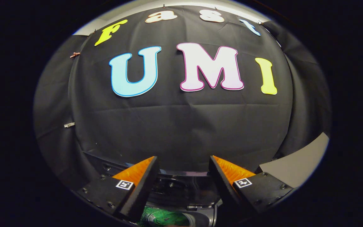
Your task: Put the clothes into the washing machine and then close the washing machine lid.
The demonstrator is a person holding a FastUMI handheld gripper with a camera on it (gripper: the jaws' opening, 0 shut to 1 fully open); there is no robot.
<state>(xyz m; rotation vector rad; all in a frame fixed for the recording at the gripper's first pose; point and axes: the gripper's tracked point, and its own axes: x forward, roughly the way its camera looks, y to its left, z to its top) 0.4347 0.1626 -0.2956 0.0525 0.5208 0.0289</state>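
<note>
Two fingers spread wide, nothing between them: gripper [183,167] held high, aimed at the black cloth wall [181,126] far ahead. Left finger [137,176] near, low; just right of it and beneath, green patterned clothes [164,218] lying in what looks like the washing machine drum. Above the cloth, between the fingers, a dark glossy panel [184,186], probably the raised washing machine lid, standing open. Right finger [232,176] next, then a pale grey surface [298,165] far right. Likely step: clothes loaded, lid not yet shut. Next move: tip down toward the lid's edge, catch or push it, swing it closed over the drum.
</note>
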